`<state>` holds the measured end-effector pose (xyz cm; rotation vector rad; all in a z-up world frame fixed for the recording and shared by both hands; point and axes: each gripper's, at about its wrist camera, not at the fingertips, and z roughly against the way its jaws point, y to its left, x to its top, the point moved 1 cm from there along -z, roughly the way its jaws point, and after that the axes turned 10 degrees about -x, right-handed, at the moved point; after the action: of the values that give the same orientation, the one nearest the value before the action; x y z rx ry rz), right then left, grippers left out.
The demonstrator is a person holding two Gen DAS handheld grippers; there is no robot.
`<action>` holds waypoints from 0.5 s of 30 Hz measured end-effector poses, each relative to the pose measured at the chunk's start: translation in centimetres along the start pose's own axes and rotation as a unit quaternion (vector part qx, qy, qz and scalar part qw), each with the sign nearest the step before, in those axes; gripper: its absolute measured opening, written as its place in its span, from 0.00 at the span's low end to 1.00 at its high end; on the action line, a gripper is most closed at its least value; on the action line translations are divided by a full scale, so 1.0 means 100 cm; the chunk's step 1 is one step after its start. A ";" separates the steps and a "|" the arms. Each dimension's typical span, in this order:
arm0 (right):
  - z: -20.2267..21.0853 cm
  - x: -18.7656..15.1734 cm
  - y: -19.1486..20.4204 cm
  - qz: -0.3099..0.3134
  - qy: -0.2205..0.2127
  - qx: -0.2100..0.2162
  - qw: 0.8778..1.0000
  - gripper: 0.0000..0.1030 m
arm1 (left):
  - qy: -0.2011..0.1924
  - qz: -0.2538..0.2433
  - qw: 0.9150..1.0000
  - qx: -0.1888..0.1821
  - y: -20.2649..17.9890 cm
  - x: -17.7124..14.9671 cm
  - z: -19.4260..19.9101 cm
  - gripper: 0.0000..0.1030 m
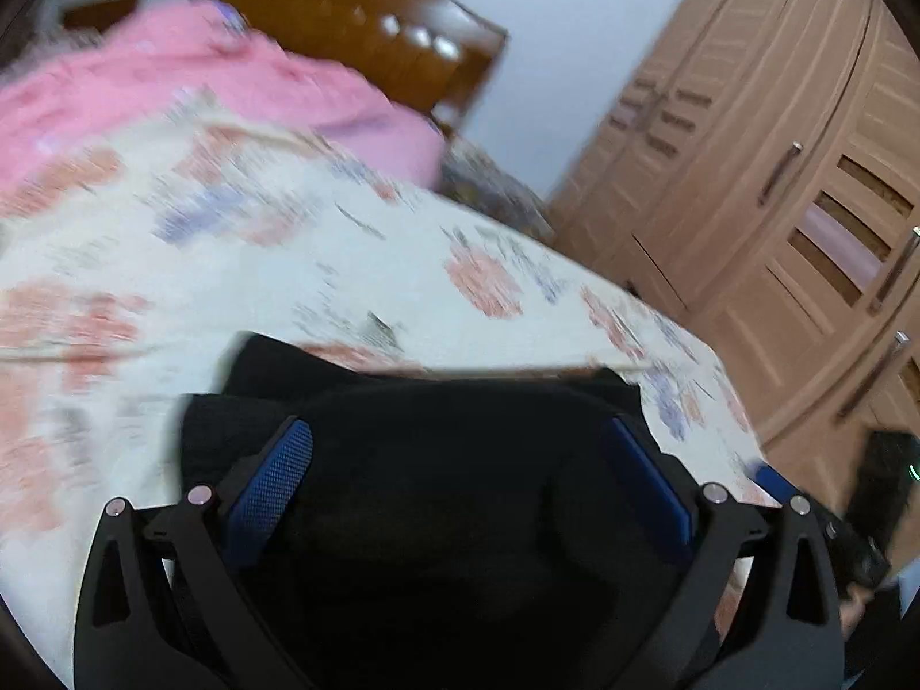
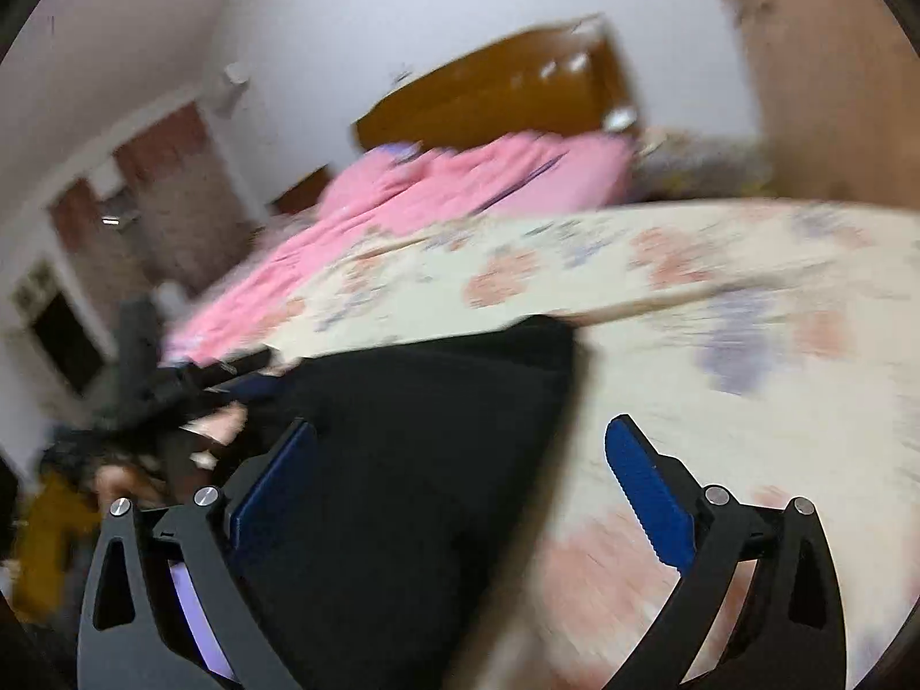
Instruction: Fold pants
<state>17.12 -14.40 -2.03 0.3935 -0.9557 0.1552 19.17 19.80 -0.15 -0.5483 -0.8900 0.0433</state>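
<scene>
The black pants lie folded on the floral bed sheet. My left gripper is open, its blue pads spread wide over the pants, with nothing between them. In the right wrist view the pants lie under the left half of my right gripper, which is open and empty; its right pad is over bare sheet. The left gripper shows blurred at the far side of the pants. Both views are motion-blurred.
A pink blanket lies bunched at the head of the bed before a brown wooden headboard. A tall wooden wardrobe stands right of the bed. The bed's right edge is near the pants.
</scene>
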 end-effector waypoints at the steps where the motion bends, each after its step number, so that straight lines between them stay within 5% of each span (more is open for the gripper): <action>1: 0.014 -0.006 -0.001 0.007 -0.004 -0.014 1.000 0.95 | -0.018 -0.018 0.999 0.040 -0.009 -0.002 0.014 0.98; 4: 0.058 -0.020 -0.006 0.011 -0.037 -0.068 0.997 0.96 | -0.087 -0.082 0.982 0.149 -0.049 -0.021 0.070 0.98; 7: 0.086 -0.034 0.002 0.002 -0.065 -0.079 0.995 0.96 | -0.123 -0.118 0.973 0.158 -0.081 -0.040 0.114 0.99; 9: 0.092 -0.048 0.015 0.002 -0.080 -0.081 0.993 0.96 | -0.128 -0.130 0.968 0.174 -0.093 -0.053 0.131 0.99; 11: 0.095 -0.066 0.031 0.016 -0.087 -0.090 0.992 0.96 | -0.131 -0.120 0.957 0.229 -0.097 -0.072 0.141 0.99; 15: 0.089 -0.100 0.063 0.072 -0.080 -0.121 0.987 0.96 | -0.078 -0.125 0.959 0.241 -0.097 -0.107 0.129 0.99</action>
<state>2.72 -11.68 -3.99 0.1130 -1.1473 0.1370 0.92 14.30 3.14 0.0268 -1.0547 0.0725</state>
